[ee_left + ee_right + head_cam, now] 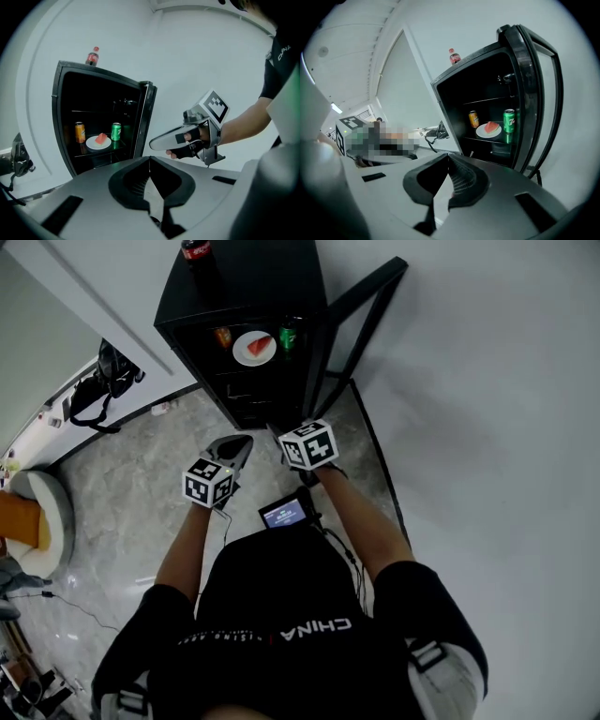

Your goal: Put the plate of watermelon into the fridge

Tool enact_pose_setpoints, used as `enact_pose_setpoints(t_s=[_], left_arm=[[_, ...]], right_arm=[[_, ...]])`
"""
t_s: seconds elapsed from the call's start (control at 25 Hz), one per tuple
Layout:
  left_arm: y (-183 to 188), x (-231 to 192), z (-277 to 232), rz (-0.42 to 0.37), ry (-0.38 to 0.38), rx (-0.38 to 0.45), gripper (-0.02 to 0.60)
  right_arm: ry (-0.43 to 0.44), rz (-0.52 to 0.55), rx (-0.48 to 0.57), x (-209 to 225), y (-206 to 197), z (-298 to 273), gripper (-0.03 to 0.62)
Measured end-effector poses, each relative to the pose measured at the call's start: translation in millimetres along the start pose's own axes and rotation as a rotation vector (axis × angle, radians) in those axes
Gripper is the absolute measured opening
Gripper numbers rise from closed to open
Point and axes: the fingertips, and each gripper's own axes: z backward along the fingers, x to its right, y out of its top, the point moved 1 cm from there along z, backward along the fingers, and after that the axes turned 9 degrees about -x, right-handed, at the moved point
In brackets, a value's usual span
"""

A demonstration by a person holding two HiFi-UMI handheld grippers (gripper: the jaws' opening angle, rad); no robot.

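Plate (pixel 488 131) bearing a watermelon slice (pixel 491 126), standing on a shelf (pixel 499 139) inside the fridge (pixel 253 277). An orange can (pixel 473 119) stands just beside the plate on one side and a green can (pixel 509 120) on the other, both upright. The door (pixel 534 93) is swung wide open at the fridge's right. A red-capped bottle (pixel 454 56) stands upright on the fridge top.

Left tool (pixel 150 159): jaws together at the tips, nothing between them. It is held in front of the open fridge, well apart from the plate.

Right tool (pixel 449 157): jaws likewise together and empty. It is held just beside the left tool and aimed at the open compartment.

In the head view both tools hang over a grey floor (pixel 141 512), short of the fridge's front edge, with the marker cubes facing up.
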Motion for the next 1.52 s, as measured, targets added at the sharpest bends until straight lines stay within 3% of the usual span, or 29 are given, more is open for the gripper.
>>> enact_pose_setpoints(t_s=[0.36, 0.56, 0.92, 1.16, 1.52], left_arm=[[-65.0, -85.0, -73.6, 0.048, 0.055, -0.068, 0.014], [-107.8, -109.3, -79.8, 0.083, 0.071, -0.113, 0.014], [-130.7, -85.5, -61.9, 0.107, 0.046, -0.133, 0.014], [-124.1, -65.5, -88.5, 0.167, 0.04, -0.122, 0.013], [-103.4, -47.1, -103.5, 0.124, 0.101, -0.144, 0.012]], right_arm=[[0.126, -0.064, -0.006, 61.9, -38.3, -117.9, 0.017], [0.118, -0.101, 0.002, 58.6, -64.3, -150.7, 0.017], [0.073, -0.055, -0.034, 24.8, -94.1, -125.6, 0.017], [0.06, -0.053, -0.058, 51.0, -102.8, -111.5, 0.017], [0.066, -0.031, -0.079, 67.6, -106.5, -91.4, 0.017]])
